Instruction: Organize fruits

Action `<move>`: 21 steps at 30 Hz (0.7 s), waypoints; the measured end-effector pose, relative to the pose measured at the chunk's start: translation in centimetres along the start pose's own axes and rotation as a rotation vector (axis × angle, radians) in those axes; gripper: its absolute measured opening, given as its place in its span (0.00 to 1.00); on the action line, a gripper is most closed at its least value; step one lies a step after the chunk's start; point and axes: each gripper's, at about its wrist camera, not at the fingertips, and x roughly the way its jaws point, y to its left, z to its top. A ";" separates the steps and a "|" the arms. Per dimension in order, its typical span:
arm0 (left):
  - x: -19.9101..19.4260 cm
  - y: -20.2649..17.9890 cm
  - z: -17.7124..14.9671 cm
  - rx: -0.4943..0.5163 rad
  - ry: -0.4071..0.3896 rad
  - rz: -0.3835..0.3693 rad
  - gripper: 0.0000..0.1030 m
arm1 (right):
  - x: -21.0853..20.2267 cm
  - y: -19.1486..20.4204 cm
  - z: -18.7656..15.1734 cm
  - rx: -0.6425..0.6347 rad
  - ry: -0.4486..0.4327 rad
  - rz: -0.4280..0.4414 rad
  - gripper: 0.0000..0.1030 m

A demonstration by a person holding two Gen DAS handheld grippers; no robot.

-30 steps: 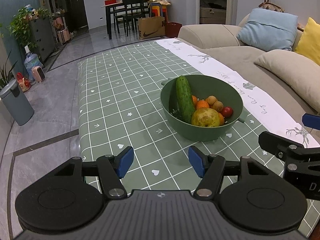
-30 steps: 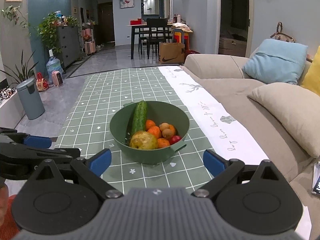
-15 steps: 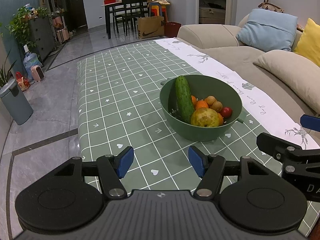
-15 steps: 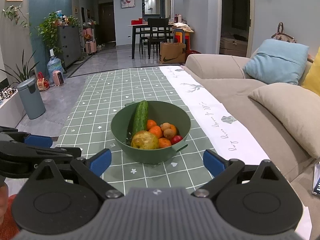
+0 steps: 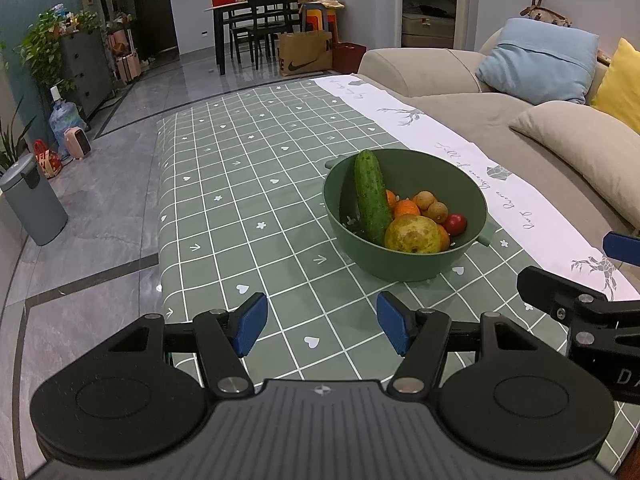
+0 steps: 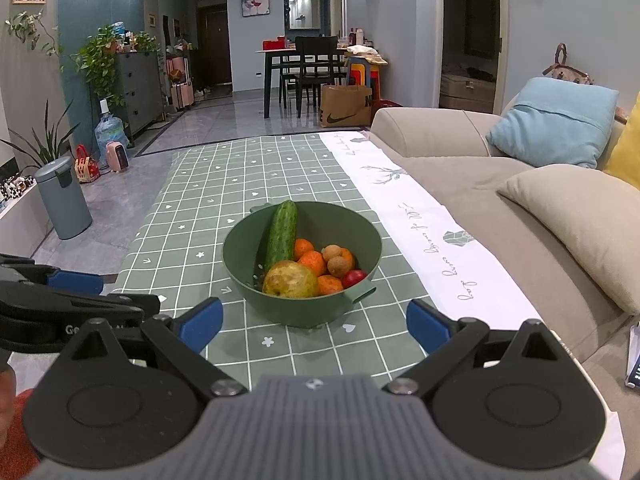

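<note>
Nearest, the left tool [image 5: 319, 327] and the right tool [image 6: 314, 324] hover low over the checked counter [image 5: 224, 216], each with its blue pads spread wide and nothing between them; the right tool's spread is the wider. Just beyond both stands the green bowl [image 6: 360, 236], upright on the counter, its small side handle turned toward the right tool. Inside, a cucumber [image 6: 281, 236] leans against the left wall with its tip above the rim; a yellow-green pear [image 6: 290, 280] sits at the near wall; behind it lie oranges [image 6: 314, 261], two small brown fruits [image 6: 335, 259] and one red fruit [image 6: 353, 277], all touching. Farther right runs a white cloth strip [image 6: 420, 220] beside the sofa [image 6: 500, 200].

All produce lies gathered in the bowl, an arrangement that fits either sorting about to be undone or gathering completed; no separate destination is visible. Any grasp here is judged best made from above on a single piece, pads straddling its widest part; the cucumber's raised end offers the freest access, while the packed round fruits may roll if nudged.
</note>
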 end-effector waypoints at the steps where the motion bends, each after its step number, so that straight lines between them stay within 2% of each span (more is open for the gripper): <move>1: 0.0 0.0 0.0 0.000 0.000 0.000 0.72 | 0.0 0.0 0.0 0.000 0.000 0.000 0.92; 21: -0.2 -0.1 -0.1 0.003 -0.002 -0.003 0.72 | 0.3 -0.1 -0.3 -0.001 0.007 0.002 0.92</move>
